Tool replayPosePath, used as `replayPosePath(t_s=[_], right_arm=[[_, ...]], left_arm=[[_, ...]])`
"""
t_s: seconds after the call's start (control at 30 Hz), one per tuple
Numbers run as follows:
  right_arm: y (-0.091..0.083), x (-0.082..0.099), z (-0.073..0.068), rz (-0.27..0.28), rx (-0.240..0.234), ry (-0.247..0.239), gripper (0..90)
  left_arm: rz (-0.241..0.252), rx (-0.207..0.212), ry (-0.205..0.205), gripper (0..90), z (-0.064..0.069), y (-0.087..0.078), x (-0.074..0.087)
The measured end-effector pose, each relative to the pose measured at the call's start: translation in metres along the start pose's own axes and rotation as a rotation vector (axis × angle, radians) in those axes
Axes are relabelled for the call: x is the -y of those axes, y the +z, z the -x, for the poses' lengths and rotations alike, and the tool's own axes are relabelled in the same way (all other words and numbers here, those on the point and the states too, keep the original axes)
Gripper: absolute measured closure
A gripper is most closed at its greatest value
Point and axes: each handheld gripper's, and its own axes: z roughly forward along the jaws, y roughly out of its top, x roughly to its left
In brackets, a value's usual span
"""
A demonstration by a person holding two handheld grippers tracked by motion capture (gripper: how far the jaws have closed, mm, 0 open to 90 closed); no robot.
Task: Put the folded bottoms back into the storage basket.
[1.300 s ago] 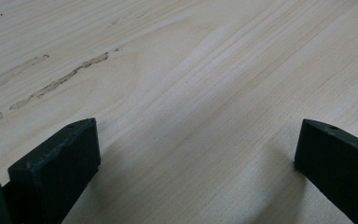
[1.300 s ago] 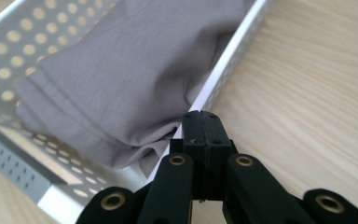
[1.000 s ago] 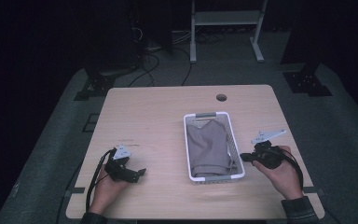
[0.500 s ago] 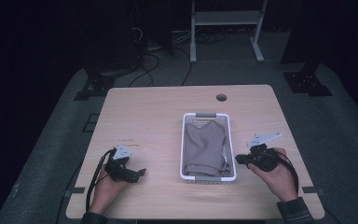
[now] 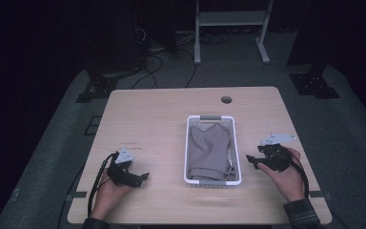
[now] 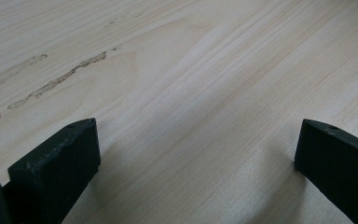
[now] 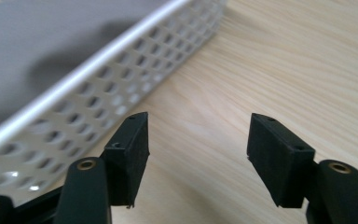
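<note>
A white perforated basket stands right of the table's middle, with a folded grey cloth lying in it. My right gripper sits low just off the basket's right side, pointing at it. In the right gripper view, my right gripper is open over bare wood. Its jaws have just been opening and nothing is between them. The basket wall and the cloth lie to their left. My left gripper rests near the front left of the table. In the left gripper view, my left gripper is wide open over bare wood.
The wooden table has a round cable hole at the back. A black cable loops from the left gripper toward the front edge. Dark floor, cables and a metal stand lie beyond the table.
The right gripper has sunk a little toward the table beside the basket, and its jaws have spread apart. The left hand and gripper have stayed in place.
</note>
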Motion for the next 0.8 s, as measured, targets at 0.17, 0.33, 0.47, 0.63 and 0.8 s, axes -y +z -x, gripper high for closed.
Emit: replayPosePath(t_s=[0.17,0.33,0.47,0.63,0.8], right_arm=[[0.019,0.010,0.010,-0.058,0.036,0.032,35.7],[0.030,0.020,0.015,-0.075,0.044,0.049,34.7],[0.034,0.022,0.015,-0.079,0.035,0.056,33.1],[0.036,0.024,0.015,-0.064,0.014,0.069,24.8],[0.038,0.027,0.014,-0.036,0.015,0.069,20.3]], left_arm=[[-0.001,0.003,0.001,0.0,0.000,0.000,0.000],[0.000,0.004,0.002,0.0,0.000,0.000,0.000],[0.000,0.004,0.002,0.0,0.000,0.000,0.000],[0.000,0.006,0.001,0.0,0.000,0.000,0.000],[0.000,0.006,0.001,0.0,0.000,0.000,0.000]])
